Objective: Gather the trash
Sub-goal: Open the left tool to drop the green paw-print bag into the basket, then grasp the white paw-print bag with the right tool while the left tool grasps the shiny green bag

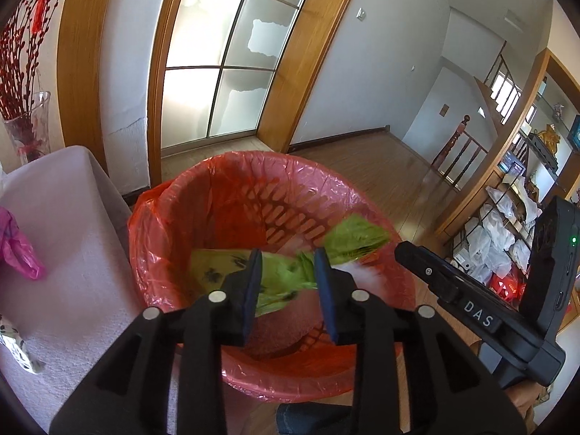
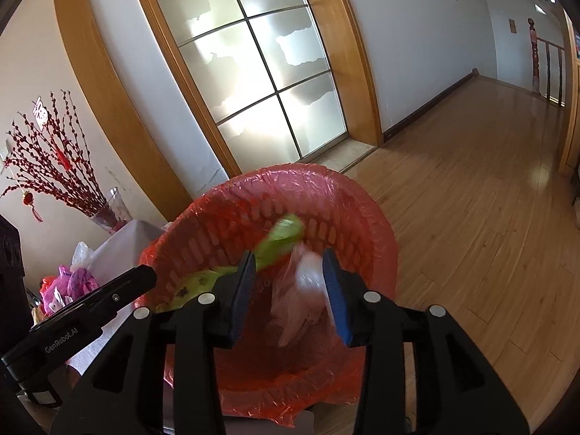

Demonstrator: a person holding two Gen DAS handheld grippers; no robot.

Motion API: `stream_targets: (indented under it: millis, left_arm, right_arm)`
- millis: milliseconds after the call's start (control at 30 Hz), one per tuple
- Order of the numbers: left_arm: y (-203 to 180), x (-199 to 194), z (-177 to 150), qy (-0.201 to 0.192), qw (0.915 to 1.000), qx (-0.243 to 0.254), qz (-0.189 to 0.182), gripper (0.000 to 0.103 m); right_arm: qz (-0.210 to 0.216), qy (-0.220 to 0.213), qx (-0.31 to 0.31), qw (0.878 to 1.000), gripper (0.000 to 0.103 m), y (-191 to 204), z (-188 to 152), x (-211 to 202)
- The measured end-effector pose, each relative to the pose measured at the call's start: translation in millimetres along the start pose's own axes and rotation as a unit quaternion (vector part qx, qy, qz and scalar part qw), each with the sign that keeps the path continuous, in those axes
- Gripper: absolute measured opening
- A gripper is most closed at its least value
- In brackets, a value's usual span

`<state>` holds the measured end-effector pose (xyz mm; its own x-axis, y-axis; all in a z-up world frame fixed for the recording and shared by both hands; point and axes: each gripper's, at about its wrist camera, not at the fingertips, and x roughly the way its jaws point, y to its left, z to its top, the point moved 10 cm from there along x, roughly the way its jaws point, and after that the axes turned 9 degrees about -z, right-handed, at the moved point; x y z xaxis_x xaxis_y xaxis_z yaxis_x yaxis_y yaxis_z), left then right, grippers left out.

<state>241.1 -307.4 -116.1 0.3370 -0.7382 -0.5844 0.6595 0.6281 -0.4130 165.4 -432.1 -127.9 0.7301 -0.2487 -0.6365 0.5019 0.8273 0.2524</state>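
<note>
A red slotted bin lined with a red plastic bag stands on the wooden floor beside a white table; it also shows in the right wrist view. My left gripper is open above the bin, and a green plastic bag hangs blurred between and past its jaws, inside the bin. My right gripper is open over the bin too. A clear whitish plastic bag is blurred between its jaws, touching the right pad. The green bag shows behind it.
A white-clothed table sits left of the bin with a pink plastic bag, more bags and a glass vase of red branches. A frosted glass door is behind. Shelves of bagged goods stand right.
</note>
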Motion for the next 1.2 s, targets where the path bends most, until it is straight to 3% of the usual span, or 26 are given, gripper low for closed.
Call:
stream_targets:
  millis: [200,333,500,667,833,1000,1200]
  left_arm:
    - [8.1,-15.9,-2.3,-0.015,0.9996,-0.003,0.025,0.043]
    - [26.1,-47.0,-6.6,-0.036,0.9962,0.003,0.078,0.049]
    - [54.6,-105.5,-18.3,-0.066,0.9865,0.004,0.15,0.055]
    - [100.0,-181.9,-36.9,-0.094,0.9681,-0.016,0.232,0.057]
    - [150.0,-256.6,-61.2,-0.12,0.9424,-0.05,0.308,0.062]
    - [200.7,-314.3,-91.3,-0.125,0.9178,-0.111,0.36,0.062]
    - [239.5,-351.2,-118.4,-0.123,0.9021,-0.154,0.384,0.062]
  right_arm:
    - [-0.018,-0.016,-0.026,0.999,0.04,5.5,-2.2,-9.0]
    - [-0.013,-0.031,-0.062,0.997,0.04,22.9,-3.5,-18.7]
    - [0.032,-0.028,-0.097,0.994,0.04,72.5,-17.6,-28.5]
    - [0.088,-0.008,-0.141,0.986,0.04,138.7,-46.1,-33.9]
    - [0.151,0.022,-0.183,0.971,0.04,209.4,-78.5,-41.4]
    - [0.193,0.055,-0.228,0.953,0.04,272.5,-109.4,-37.9]
    - [0.198,0.075,-0.264,0.941,0.04,317.9,-135.2,-26.4]
